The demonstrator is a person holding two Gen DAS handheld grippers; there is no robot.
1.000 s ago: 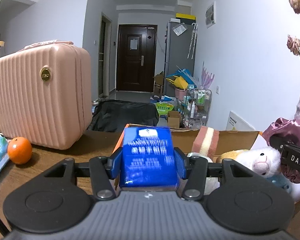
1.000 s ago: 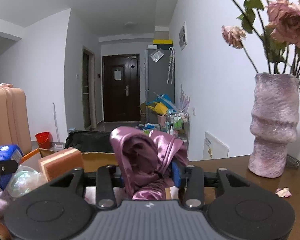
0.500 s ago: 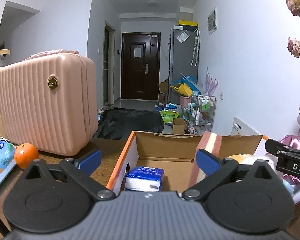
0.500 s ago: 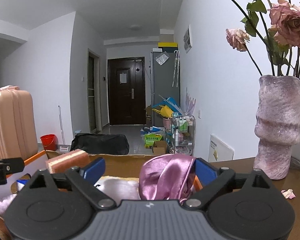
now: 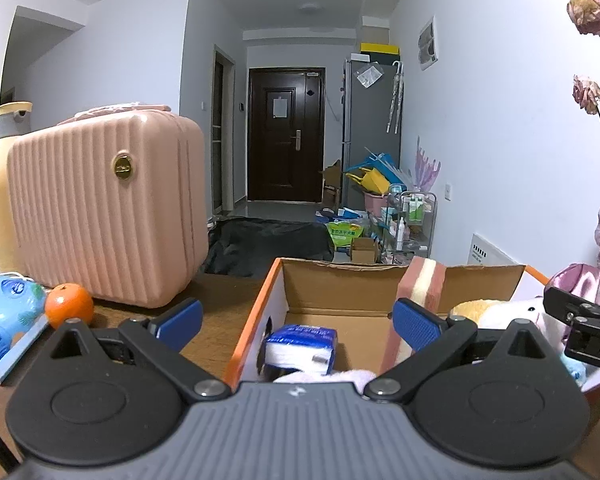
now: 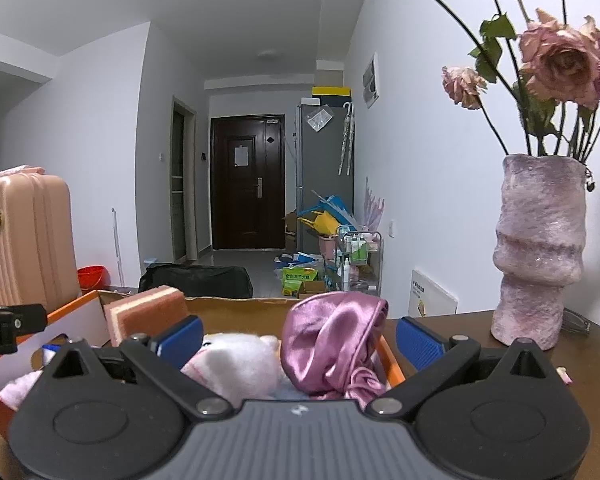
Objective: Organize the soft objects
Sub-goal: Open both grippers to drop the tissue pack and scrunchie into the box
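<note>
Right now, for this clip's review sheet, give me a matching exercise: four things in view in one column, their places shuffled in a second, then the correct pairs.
Things:
1. blue tissue pack
2. orange
3. purple satin cloth
4. vase of dried roses

Places:
A. on the table right of the cardboard box
B. on the table before the pink suitcase
C. on the box floor, left end
D. atop the soft toys, box's right end

Pairs: 1-C, 2-B, 3-D, 4-A
</note>
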